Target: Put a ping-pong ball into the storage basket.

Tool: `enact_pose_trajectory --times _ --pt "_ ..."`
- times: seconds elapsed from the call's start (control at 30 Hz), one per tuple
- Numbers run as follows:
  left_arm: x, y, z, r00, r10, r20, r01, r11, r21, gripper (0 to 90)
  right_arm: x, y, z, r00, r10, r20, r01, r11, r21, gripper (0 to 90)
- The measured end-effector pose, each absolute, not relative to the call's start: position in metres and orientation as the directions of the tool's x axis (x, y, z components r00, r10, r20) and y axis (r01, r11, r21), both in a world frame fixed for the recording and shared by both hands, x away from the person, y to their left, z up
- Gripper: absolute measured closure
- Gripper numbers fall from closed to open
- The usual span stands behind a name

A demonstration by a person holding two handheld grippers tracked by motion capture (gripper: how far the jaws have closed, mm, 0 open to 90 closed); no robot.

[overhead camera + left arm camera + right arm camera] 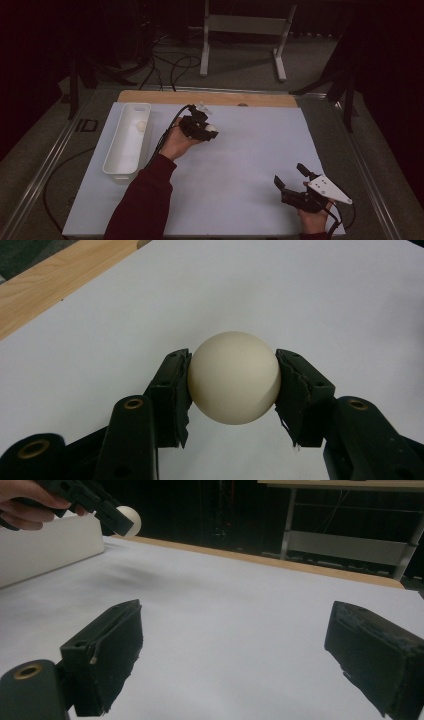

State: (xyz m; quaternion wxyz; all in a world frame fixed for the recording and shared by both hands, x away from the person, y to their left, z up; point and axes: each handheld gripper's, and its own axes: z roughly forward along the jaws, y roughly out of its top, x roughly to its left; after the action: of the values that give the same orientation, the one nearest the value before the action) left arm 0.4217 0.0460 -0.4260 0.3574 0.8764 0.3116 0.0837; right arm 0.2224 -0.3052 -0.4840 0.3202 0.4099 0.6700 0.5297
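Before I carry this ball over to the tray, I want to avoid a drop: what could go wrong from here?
The left gripper pinches the smooth round ball only at its two sides, so it might squirt out if the squeeze eases or the hand jolts. It appears to be held above the white sheet, so a dropped ball could bounce or roll away. The tray is narrow and already holds a ball; a careless release may miss it.

High view dim, room behind near black, only the white counter (240, 165) lit from above. Tool views brighter, sharp up close; soft shadow on counter, slight grain, no glare.
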Motion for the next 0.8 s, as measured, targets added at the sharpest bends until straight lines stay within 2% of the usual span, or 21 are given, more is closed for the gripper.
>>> enact_pose_trajectory --times 0.8 --pt "0.417 0.059 -0.412 0.791 0.609 -0.058 0.47 -0.544 0.695 51.2 0.222 -0.305 -0.484 -0.458 0.889 0.006 0.208 0.101 0.973 8.3"
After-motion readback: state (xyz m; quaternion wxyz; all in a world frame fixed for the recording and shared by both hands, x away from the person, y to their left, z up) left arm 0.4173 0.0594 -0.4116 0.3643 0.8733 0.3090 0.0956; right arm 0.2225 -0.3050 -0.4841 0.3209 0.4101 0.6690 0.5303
